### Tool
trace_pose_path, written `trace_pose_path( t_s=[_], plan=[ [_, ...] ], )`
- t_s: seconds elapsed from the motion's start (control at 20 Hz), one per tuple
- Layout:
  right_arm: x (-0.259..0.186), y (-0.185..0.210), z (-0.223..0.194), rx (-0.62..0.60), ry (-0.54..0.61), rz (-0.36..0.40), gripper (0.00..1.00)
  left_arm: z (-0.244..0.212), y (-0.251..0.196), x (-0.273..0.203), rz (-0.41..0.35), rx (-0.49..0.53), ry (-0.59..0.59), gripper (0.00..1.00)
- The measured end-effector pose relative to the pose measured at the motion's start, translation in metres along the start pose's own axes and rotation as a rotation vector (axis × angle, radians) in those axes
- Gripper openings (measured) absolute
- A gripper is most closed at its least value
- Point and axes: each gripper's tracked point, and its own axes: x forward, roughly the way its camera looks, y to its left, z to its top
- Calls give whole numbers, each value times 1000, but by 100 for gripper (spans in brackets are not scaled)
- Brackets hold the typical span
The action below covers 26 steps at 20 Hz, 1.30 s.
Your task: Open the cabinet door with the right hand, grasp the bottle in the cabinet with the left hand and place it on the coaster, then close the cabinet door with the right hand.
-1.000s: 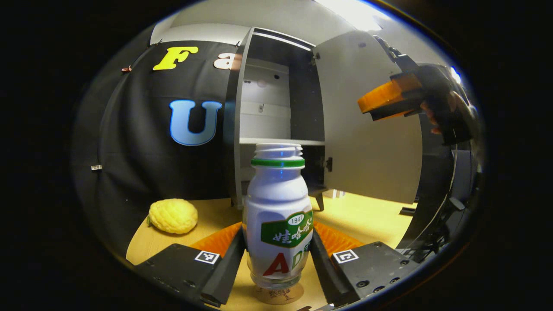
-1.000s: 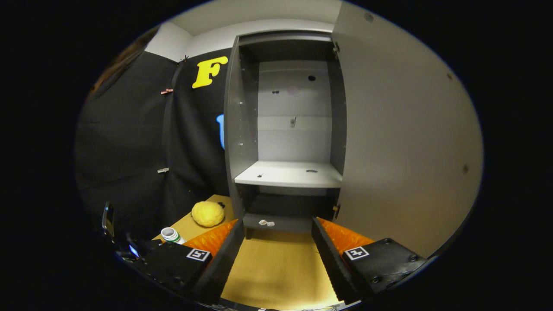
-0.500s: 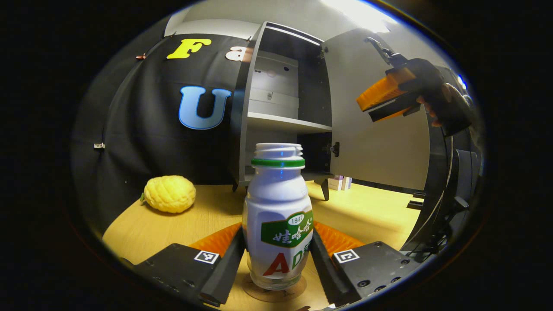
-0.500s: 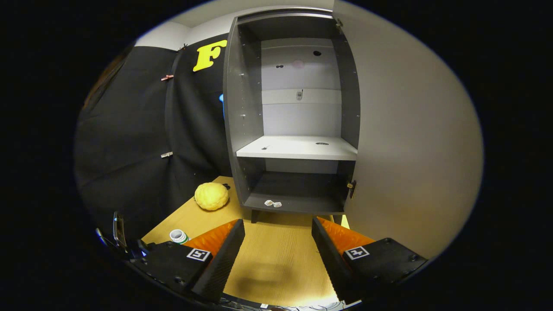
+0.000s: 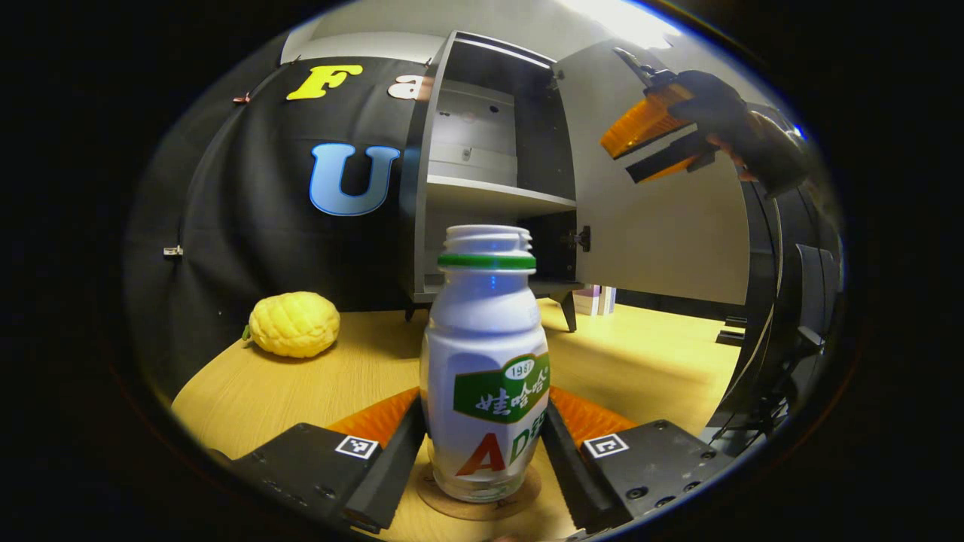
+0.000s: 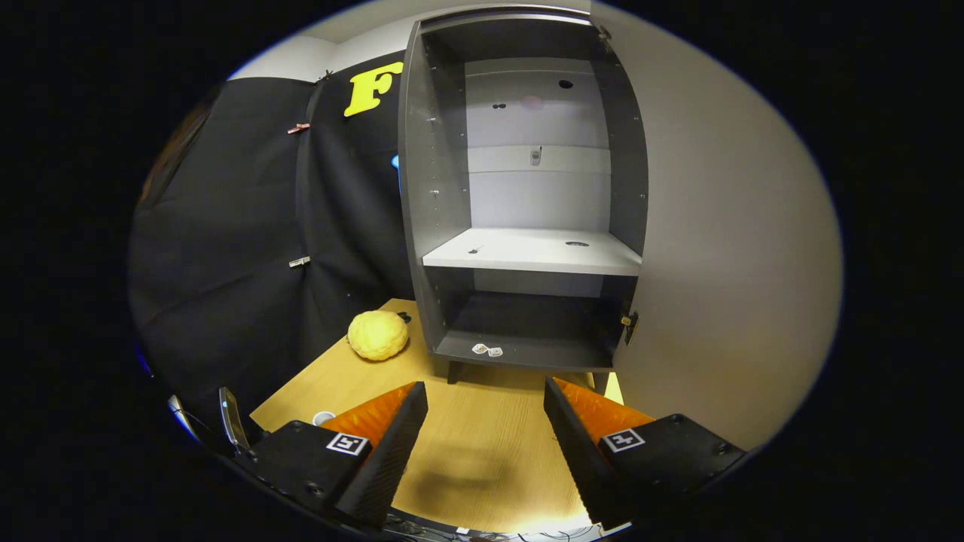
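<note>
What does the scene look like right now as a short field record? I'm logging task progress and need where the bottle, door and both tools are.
bottle: upright, standing on the coaster
left tool: fingers on both sides of the bottle, seemingly touching
right tool: open, nothing between its fingers
cabinet door: swung open
cabinet shelf: bare
table: a yellow fruit lies beside the cabinet

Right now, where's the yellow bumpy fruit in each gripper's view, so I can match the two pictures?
Left gripper view: the yellow fruit lies on the wooden table, lower left, left of the bottle.
Right gripper view: the fruit sits left of centre, beside the cabinet's lower left corner.
Shared landmark: the open cabinet, just right of the fruit in both views.
</note>
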Motion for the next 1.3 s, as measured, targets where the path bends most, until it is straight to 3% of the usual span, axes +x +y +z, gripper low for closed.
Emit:
trace_pose_path(
  t_s=[0.3,0.6,1.0,1.15,1.2,1.3],
  plan=[
    [-3,3,11,14,0,-6,96,37,2,1,-24,53,-30,86],
    [-29,3,61,-4,-90,-42,96,111,-9,-6,-75,85,-26,86],
    [-103,-9,120,91,-238,-90,96,247,-8,-10,-142,62,-52,87],
    [-137,-20,121,127,-274,-121,96,291,-4,10,-120,87,-77,87],
    [-149,-26,119,129,-287,-144,92,301,-7,18,-126,78,-77,87],
    [-177,-42,111,126,-306,-200,96,317,-16,35,-137,40,-78,88]
  ],
)
